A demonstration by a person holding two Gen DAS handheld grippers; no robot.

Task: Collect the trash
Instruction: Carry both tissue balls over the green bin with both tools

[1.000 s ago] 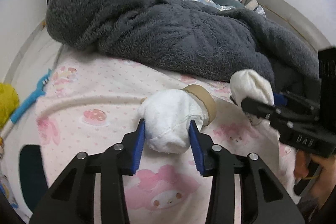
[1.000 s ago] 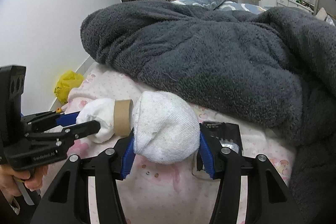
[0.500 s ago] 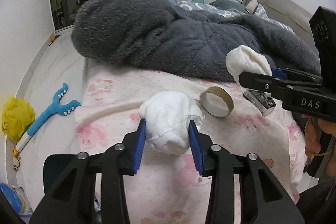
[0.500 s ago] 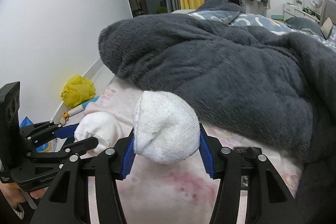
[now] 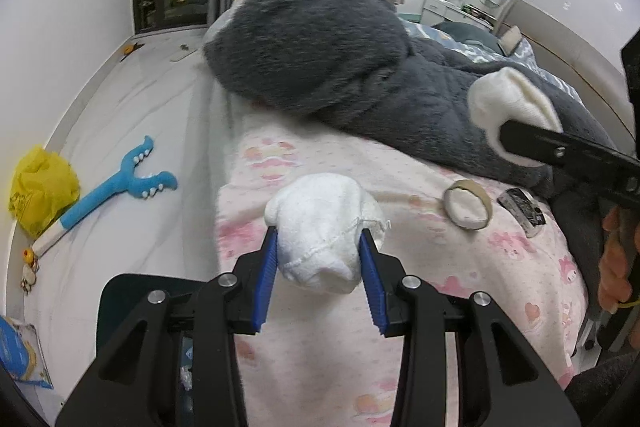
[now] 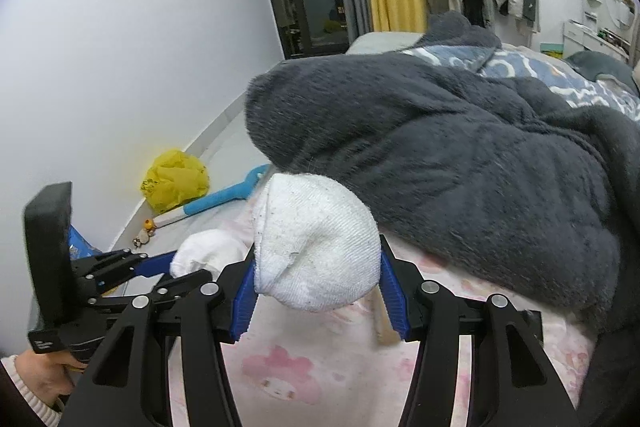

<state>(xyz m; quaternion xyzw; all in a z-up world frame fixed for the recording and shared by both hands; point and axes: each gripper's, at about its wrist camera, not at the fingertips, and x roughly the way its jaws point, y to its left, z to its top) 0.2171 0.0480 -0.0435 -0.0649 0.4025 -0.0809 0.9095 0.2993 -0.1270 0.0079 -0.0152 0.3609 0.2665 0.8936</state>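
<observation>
My left gripper (image 5: 319, 251) is shut on a balled white sock (image 5: 320, 227), held above the pink printed bed sheet (image 5: 320, 367). To the right, my right gripper (image 5: 506, 125) is shut on a second white sock (image 5: 508, 99) in front of the grey blanket. In the right wrist view that sock (image 6: 316, 247) sits between the blue pads, and the left gripper (image 6: 188, 265) with its sock (image 6: 204, 249) is low at the left. A cardboard tape ring (image 5: 467, 203) and a black wrapper (image 5: 522, 211) lie on the sheet.
A thick grey fleece blanket (image 5: 340, 59) covers the bed's far part. On the floor at the left lie a yellow plastic bag (image 5: 42, 187), a blue toy (image 5: 116, 183) and a blue packet (image 5: 16, 351). A dark container's rim (image 5: 120, 291) shows under the left gripper.
Both grippers have pulled back from the blanket and risen a little with their socks. The tape ring now lies apart from them on the sheet, and more floor shows at the left.
</observation>
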